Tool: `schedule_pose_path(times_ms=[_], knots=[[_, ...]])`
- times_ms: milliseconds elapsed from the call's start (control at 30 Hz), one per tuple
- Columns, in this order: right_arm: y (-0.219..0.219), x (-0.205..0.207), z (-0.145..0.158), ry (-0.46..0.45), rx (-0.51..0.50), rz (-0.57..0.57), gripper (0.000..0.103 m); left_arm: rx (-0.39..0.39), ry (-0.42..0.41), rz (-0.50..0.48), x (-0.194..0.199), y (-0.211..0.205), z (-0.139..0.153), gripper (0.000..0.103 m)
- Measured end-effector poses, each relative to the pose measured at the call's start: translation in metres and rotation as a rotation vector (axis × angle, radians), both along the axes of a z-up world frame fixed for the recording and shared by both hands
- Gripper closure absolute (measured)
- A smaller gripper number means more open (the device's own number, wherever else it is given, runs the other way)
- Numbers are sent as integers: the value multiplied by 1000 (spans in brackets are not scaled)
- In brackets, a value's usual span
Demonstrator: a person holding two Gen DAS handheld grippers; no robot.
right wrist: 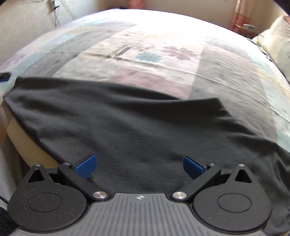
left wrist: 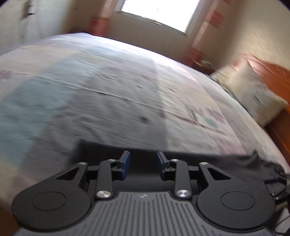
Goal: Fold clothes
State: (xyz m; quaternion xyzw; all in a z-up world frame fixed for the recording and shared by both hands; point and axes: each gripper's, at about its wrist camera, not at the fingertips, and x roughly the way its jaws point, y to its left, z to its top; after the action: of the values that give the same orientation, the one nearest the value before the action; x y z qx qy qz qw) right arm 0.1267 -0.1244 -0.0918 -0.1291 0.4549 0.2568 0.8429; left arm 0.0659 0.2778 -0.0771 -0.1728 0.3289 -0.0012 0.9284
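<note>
A dark grey garment (right wrist: 126, 123) lies spread flat on the bed near its front edge. My right gripper (right wrist: 139, 166) is wide open just above the garment's near part, holding nothing. In the left wrist view the same garment (left wrist: 208, 163) shows as a dark strip under and to the right of my left gripper (left wrist: 143, 161), whose jaws stand partly open with a clear gap, over the garment's edge. Nothing is held between its blue pads. The left view is motion-blurred.
The bed carries a patchwork floral bedspread (right wrist: 163, 54) in grey, pink and teal. A pillow (left wrist: 253, 90) lies at the right by an orange headboard (left wrist: 277, 76). A window (left wrist: 159, 12) and a nightstand (right wrist: 244, 27) are at the back. A small dark object (right wrist: 4, 77) lies at the left.
</note>
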Motion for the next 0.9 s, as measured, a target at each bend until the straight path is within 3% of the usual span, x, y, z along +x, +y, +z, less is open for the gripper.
schedule_pose_path(times_ms=[67,167,267,400,500,667,767,900], knots=[[0,-2,-5,0,-2,-3,0,-6,18,-30,15,-11,-15,71],[-1,-6,-11,-6,4,-11,0,-5,27,5,30,-2,-34,71],[-1,-8,-12,-14,6,-17,0,-19,-9,14,41,10,-36,69],[0,-8,-13,-18,4,-23,0,15,17,52,48,17,-27,71],[0,-8,-13,-24,7,-24,0,47,0,30,32,12,-10,72],[0,-8,-14,-34,11,-30,0,137,-29,-117,-15,-24,10,59],[2,-7,-15,-39,12,-36,0,189,4,-173,-33,-41,0,52],[3,-8,-13,-35,2,-43,0,205,92,-108,-43,-36,-21,52]])
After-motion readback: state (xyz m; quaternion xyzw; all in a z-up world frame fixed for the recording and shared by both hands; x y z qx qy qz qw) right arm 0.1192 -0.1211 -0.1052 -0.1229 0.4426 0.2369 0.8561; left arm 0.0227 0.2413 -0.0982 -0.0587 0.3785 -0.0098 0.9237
